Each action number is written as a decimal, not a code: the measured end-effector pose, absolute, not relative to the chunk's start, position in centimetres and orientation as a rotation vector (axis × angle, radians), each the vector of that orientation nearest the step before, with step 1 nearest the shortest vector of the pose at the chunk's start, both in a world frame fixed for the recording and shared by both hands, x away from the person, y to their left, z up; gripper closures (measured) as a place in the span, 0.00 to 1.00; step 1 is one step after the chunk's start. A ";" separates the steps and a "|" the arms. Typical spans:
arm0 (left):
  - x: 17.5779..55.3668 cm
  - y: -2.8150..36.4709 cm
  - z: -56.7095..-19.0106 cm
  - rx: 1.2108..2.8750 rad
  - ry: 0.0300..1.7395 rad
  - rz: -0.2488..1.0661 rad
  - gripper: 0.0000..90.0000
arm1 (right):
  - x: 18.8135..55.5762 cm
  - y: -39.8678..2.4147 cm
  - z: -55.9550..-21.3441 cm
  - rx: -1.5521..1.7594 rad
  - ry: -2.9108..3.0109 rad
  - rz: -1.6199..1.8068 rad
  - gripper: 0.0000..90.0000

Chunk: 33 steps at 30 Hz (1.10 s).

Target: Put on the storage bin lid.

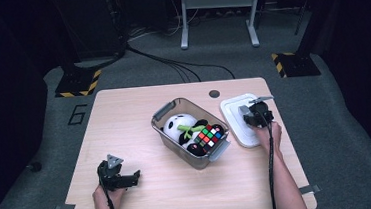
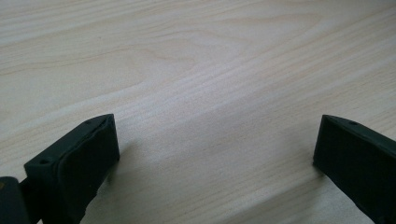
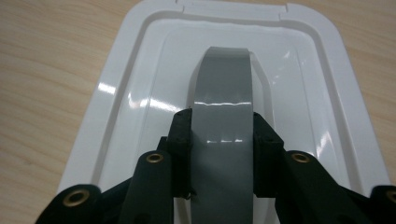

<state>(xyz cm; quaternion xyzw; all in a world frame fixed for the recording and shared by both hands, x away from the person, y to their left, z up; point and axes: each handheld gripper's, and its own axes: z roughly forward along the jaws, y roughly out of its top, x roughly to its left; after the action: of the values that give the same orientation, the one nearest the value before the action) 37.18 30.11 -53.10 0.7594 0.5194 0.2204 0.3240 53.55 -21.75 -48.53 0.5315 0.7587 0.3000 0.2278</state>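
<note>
A white plastic lid (image 3: 140, 84) lies flat on the wooden table, right of a clear storage bin (image 1: 160, 117). A grey strap handle (image 3: 224, 79) runs down the lid's middle. My right gripper (image 3: 223, 130) is shut on this handle, with one black pad pressed against each side. In the high view the right gripper (image 1: 255, 115) sits over the lid (image 1: 235, 111). The bin holds a panda plush (image 1: 180, 125) and a colourful puzzle cube (image 1: 209, 135). My left gripper (image 1: 129, 180) rests near the table's front left, open, with bare wood between its jaws (image 2: 217, 140).
The table (image 1: 124, 119) has a round cable hole (image 1: 214, 93) at its back edge. Beyond it on the floor are cables, yellow-black striped stand bases (image 1: 77, 83) and a metal frame.
</note>
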 end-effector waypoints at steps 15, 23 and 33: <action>37.2 30.1 -53.1 1.990 1.357 0.585 0.00 | 51.7 -21.5 -44.6 1.342 2.152 0.901 0.74; 37.2 30.0 -53.1 1.987 1.363 0.579 0.00 | 51.1 -20.9 -41.8 1.270 2.178 0.907 0.74; 37.2 30.0 -53.1 1.985 1.364 0.584 0.00 | 50.7 -20.4 -38.7 1.220 2.191 0.924 0.74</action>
<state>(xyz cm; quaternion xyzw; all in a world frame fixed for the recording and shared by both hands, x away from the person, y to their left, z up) 37.19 30.00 -53.15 0.7573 0.5203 0.2229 0.3257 50.73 -20.40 -38.68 0.4441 0.7973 0.3364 0.2321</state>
